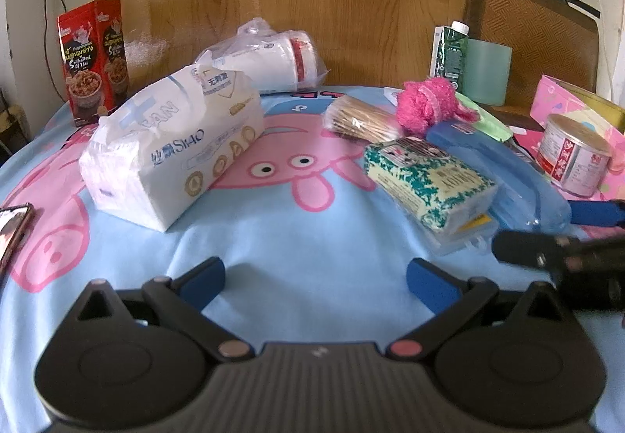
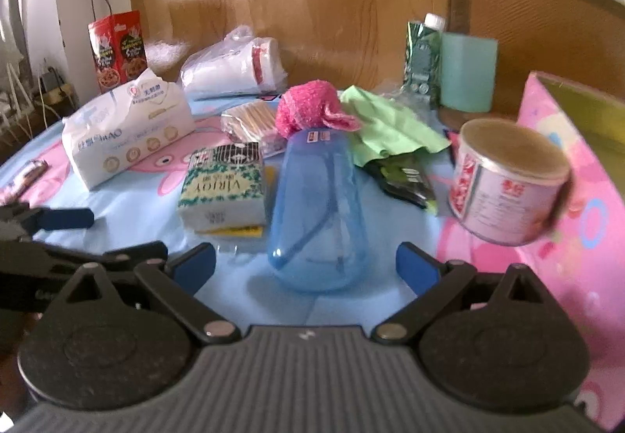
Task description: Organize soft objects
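Observation:
A large white tissue pack lies on the left of the blue cartoon cloth. A small green-patterned tissue pack lies in the middle. A fluffy pink sock and a green cloth lie further back. My left gripper is open and empty, above bare cloth in front of the packs. My right gripper is open, its jaws either side of the base of a blue plastic bottle lying on its side.
A bag of white cups, a red snack box, a pack of sticks, a green carton, a teal cup, a tin, a pink box, a phone.

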`<state>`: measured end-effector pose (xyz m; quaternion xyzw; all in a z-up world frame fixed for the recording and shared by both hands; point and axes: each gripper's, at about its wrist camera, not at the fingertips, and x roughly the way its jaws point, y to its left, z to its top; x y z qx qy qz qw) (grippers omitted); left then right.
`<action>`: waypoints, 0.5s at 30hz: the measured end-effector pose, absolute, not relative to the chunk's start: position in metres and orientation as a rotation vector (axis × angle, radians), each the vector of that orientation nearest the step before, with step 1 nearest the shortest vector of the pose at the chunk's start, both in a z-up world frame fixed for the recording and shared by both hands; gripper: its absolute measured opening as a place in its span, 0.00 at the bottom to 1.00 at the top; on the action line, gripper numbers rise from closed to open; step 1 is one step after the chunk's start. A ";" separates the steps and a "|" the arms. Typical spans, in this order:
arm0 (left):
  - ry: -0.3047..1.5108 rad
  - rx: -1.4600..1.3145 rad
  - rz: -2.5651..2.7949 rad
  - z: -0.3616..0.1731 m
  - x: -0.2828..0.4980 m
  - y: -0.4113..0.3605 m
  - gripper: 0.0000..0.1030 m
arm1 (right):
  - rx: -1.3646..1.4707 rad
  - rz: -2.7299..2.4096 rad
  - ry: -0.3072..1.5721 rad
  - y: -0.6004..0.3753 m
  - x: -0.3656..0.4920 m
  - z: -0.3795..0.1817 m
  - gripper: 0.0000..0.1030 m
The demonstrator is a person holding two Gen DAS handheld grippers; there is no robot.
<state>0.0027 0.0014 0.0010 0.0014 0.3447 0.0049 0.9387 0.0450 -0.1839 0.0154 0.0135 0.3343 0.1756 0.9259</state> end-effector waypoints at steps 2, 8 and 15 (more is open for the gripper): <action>0.703 0.003 0.009 0.001 0.003 0.001 1.00 | 0.024 0.366 0.692 -0.186 0.047 0.015 0.54; 0.715 -0.025 -0.037 0.005 0.001 0.008 1.00 | -0.021 0.385 0.672 -0.191 0.018 0.015 0.54; 0.836 -0.167 -0.324 0.030 -0.014 -0.008 0.91 | 0.067 0.429 0.658 -0.206 -0.061 0.010 0.54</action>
